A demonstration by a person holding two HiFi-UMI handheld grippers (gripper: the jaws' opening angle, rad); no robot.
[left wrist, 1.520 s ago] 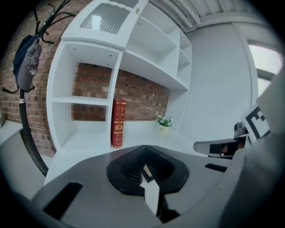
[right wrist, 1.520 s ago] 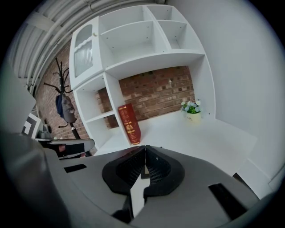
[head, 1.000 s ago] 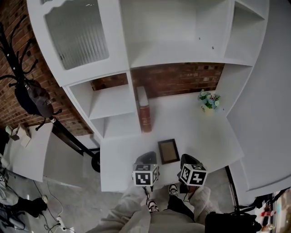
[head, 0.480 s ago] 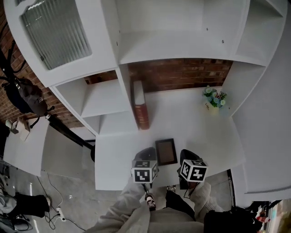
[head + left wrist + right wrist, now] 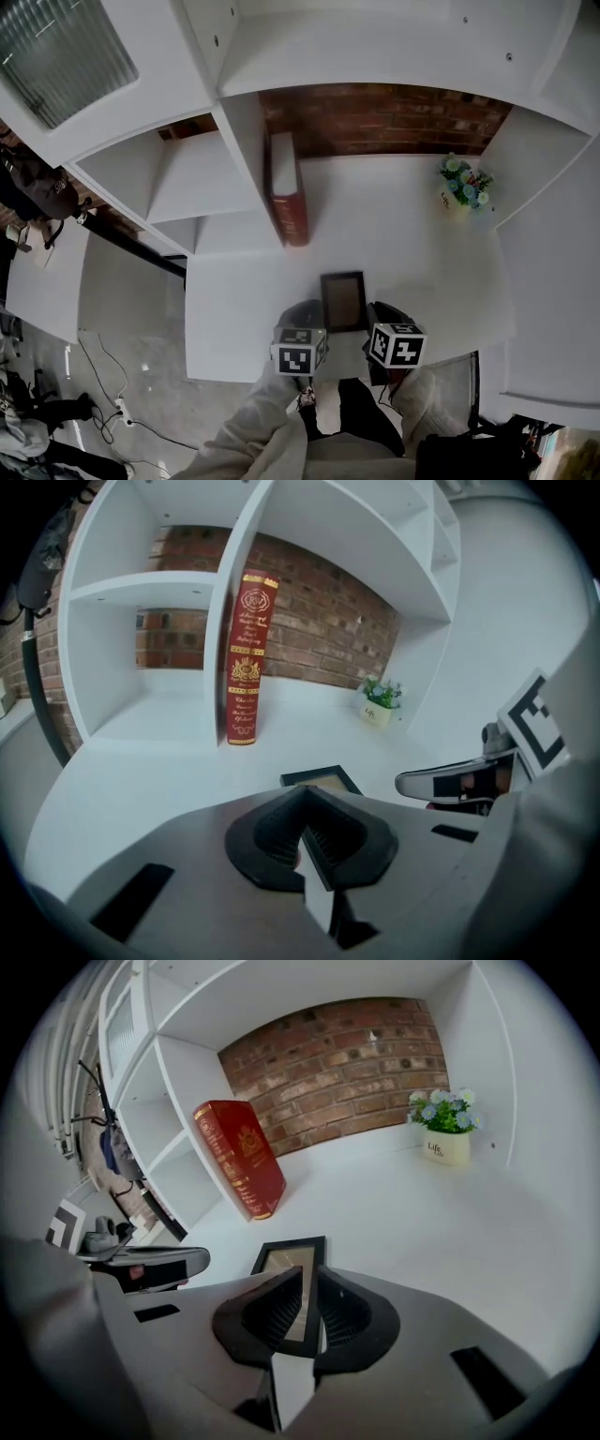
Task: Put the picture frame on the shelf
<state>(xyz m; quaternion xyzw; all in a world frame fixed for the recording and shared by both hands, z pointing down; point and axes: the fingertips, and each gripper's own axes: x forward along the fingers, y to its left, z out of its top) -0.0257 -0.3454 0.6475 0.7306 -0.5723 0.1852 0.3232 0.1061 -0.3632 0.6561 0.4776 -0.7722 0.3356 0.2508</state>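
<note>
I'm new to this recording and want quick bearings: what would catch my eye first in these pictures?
The tall red book stands out, propped against the white shelf divider at the back left of the desk. A dark picture frame lies flat near the front edge. A small pot of flowers sits in the back right corner before the brick wall.

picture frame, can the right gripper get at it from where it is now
Probably yes. The picture frame lies flat on the desk with nothing on it, and the right gripper hangs just over its near part, jaws slightly apart. Lying flat, it may be awkward to pinch.
</note>
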